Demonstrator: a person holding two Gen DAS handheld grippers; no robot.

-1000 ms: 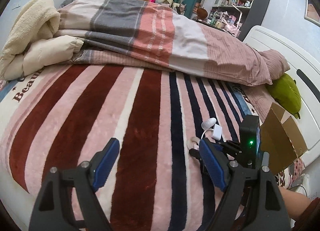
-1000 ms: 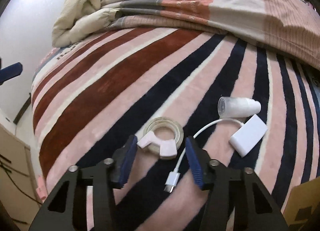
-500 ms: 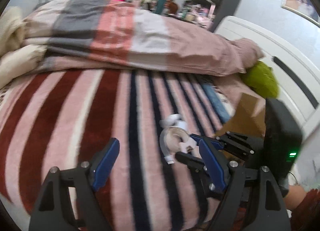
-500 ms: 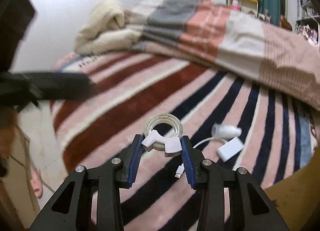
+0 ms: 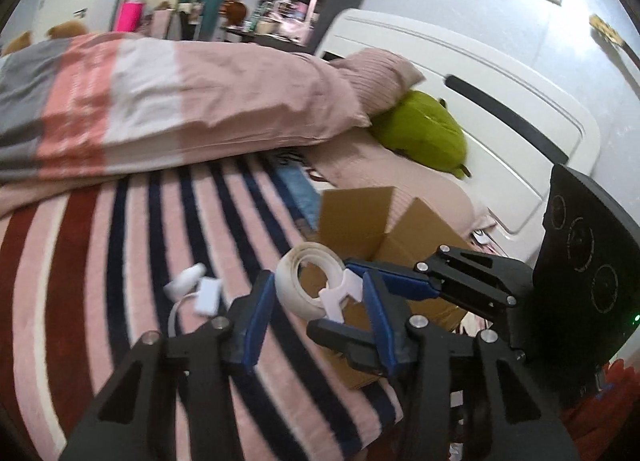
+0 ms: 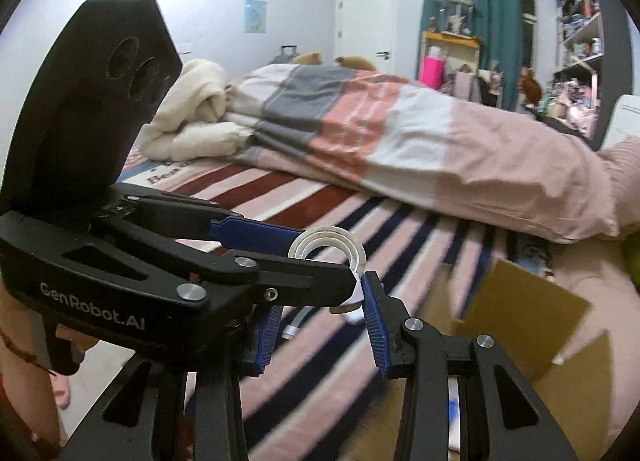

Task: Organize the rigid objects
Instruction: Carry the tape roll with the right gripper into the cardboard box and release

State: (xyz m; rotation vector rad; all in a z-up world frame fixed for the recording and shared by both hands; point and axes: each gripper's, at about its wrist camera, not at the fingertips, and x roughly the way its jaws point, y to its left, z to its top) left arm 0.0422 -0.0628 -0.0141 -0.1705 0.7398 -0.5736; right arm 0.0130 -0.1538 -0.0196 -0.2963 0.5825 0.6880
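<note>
Tape roll tilted, hole twd cardboard box; R claw clamps its tab, L claw just closed on roll

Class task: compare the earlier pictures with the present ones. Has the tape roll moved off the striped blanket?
Yes. The tape roll has been lifted off the striped blanket, held between both grippers, toward the cardboard box; the white adapter stays on the blanket.
</note>
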